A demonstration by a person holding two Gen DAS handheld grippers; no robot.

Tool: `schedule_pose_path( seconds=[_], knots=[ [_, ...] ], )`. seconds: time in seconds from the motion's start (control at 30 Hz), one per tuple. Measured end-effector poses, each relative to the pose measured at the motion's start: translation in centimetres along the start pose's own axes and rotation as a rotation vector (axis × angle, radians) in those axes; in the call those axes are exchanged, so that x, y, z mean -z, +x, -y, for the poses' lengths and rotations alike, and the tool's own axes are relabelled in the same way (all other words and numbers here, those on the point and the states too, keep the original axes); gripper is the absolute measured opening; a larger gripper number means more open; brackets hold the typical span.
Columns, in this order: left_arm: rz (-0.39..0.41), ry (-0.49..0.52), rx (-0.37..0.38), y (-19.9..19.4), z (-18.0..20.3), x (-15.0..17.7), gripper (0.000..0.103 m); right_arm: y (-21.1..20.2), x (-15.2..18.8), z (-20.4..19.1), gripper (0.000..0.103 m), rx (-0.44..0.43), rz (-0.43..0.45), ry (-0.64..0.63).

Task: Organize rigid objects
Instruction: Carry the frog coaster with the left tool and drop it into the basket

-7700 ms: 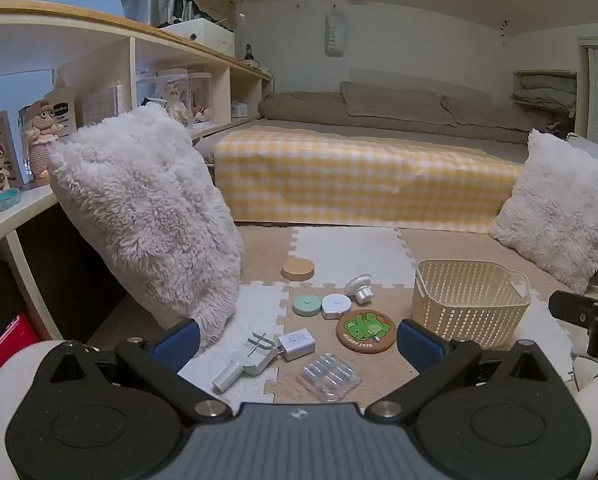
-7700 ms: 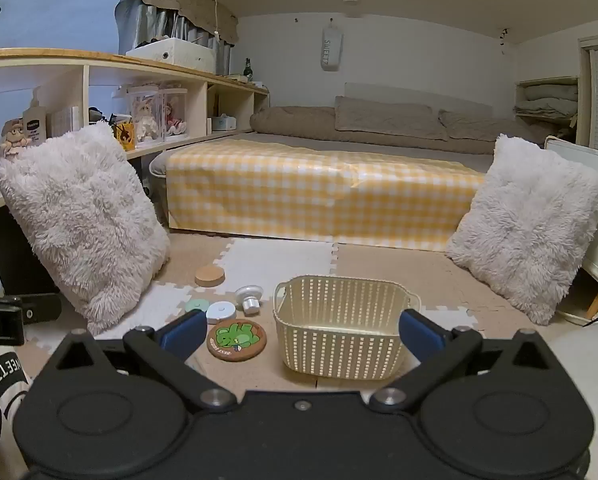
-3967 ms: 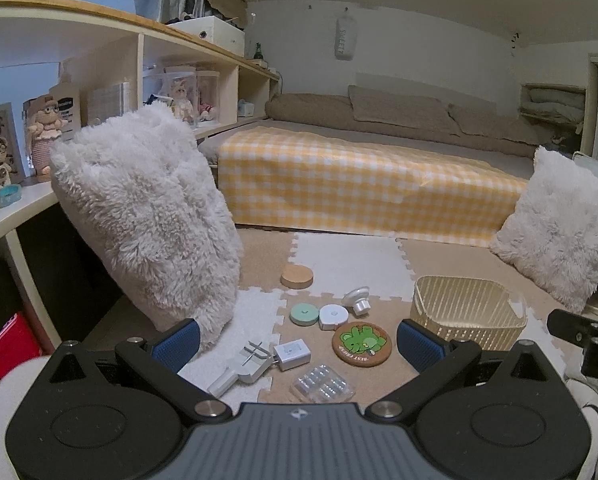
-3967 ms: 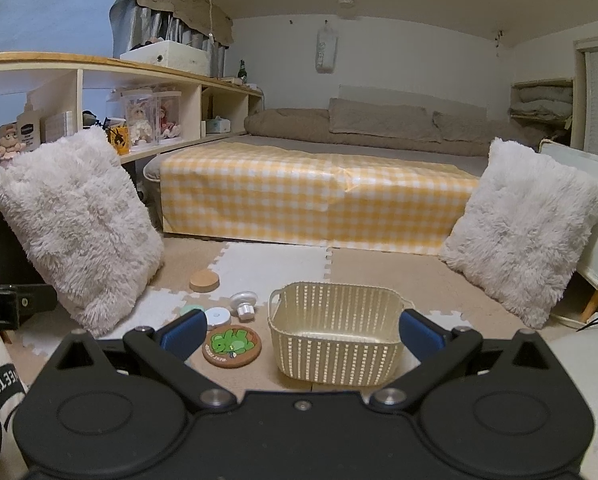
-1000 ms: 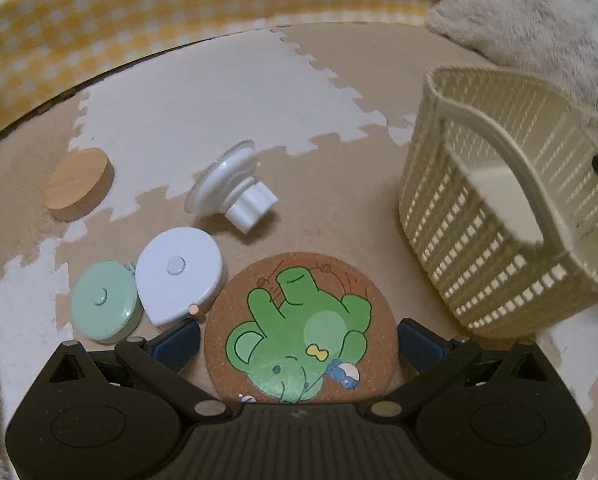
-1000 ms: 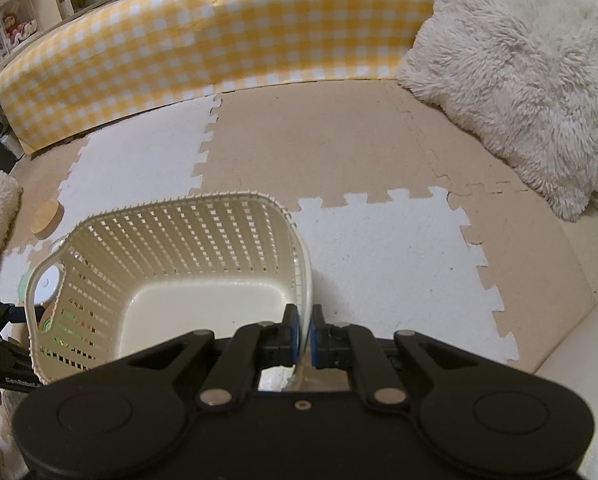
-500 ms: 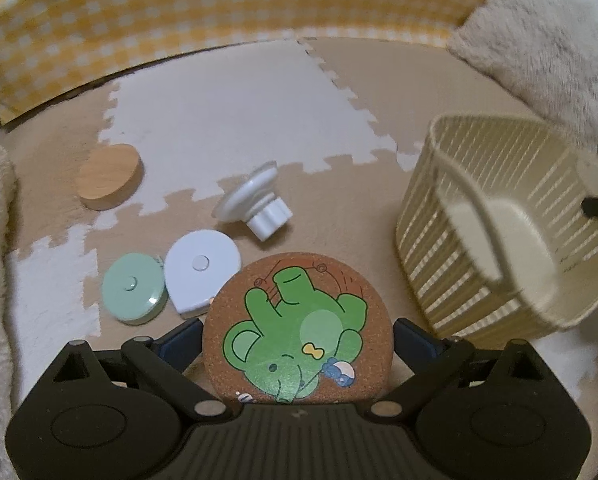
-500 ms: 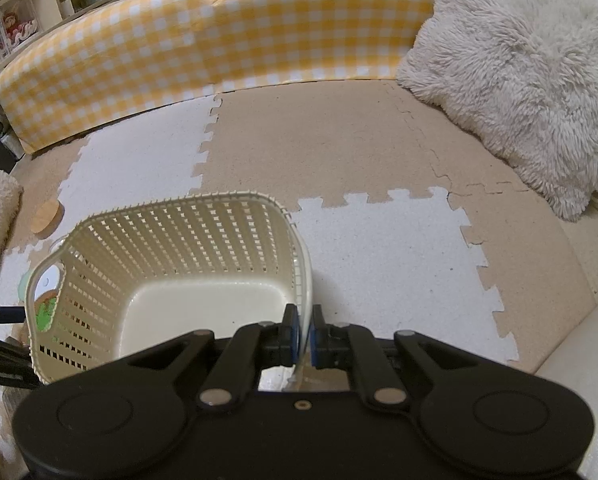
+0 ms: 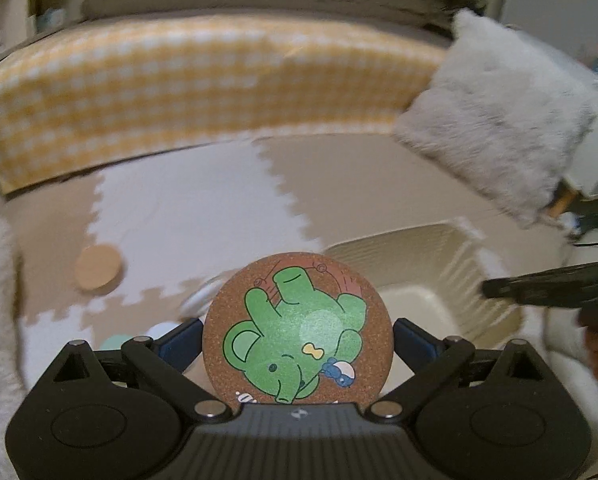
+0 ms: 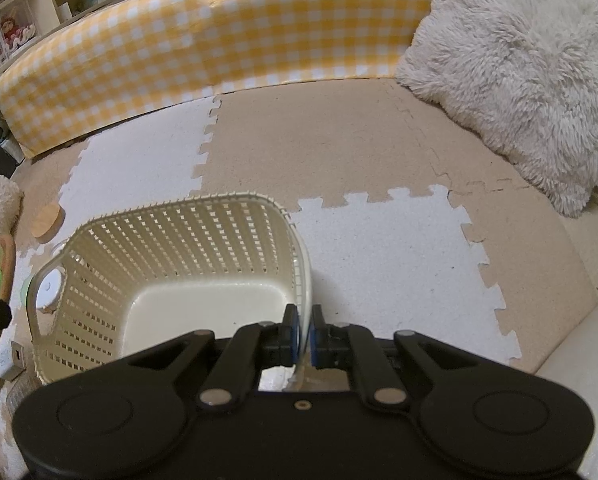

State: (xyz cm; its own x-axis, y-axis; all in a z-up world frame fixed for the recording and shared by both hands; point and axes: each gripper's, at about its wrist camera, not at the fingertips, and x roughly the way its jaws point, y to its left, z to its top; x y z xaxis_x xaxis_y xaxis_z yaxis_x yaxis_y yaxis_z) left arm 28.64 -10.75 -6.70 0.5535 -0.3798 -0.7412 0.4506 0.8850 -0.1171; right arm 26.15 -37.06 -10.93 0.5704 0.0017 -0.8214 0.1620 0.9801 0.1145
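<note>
- Cork coaster [image 9: 297,330] with a green cartoon animal printed on it sits at the bottom centre of the left wrist view, clamped by its edges between the blue pads of the left gripper [image 9: 297,340] and lifted clear of the floor.
- In the right wrist view the same coaster shows at the far left edge, beside the basket's left wall.
- Cream lattice basket [image 10: 179,240] stands on the foam floor mat [image 10: 379,272] in the lower left of the right wrist view, with nothing lying in it.
- Right gripper [image 10: 302,332] is pinched tight on the basket's near right rim, one pad inside the wall and one outside.
- A round wooden disc [image 9: 98,267] lies on the mat at the left of the left wrist view, apart from the basket.
- A white round object [image 10: 49,292] shows through the basket's left handle opening.
- A fluffy white cushion [image 10: 519,72] fills the upper right, next to a yellow checked bed cover [image 10: 199,40].
</note>
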Motion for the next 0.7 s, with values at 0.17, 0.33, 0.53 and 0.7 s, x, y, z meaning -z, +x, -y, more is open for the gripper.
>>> schedule_pose_path(
  seconds=[0.17, 0.33, 0.53, 0.7],
  knots=[
    [0.026, 0.056, 0.073, 1.0, 3.1, -0.8, 0.099, 0.0, 0.0, -0.1, 0.006, 0.001, 0.000, 0.000],
    [0.013, 0.117, 0.090, 2.9, 4.7, -0.7, 0.099, 0.0, 0.0, 0.0, 0.006, -0.002, -0.001, 0.004],
    [0.012, 0.208, 0.075, 4.2, 5.8, -0.1, 0.099, 0.0, 0.0, 0.0, 0.006, -0.002, -0.004, 0.002],
    [0.006, 0.216, 0.098, 4.6, 6.3, -0.1, 0.099, 0.1, 0.0, 0.0, 0.006, -0.002, -0.005, 0.005]
  ],
)
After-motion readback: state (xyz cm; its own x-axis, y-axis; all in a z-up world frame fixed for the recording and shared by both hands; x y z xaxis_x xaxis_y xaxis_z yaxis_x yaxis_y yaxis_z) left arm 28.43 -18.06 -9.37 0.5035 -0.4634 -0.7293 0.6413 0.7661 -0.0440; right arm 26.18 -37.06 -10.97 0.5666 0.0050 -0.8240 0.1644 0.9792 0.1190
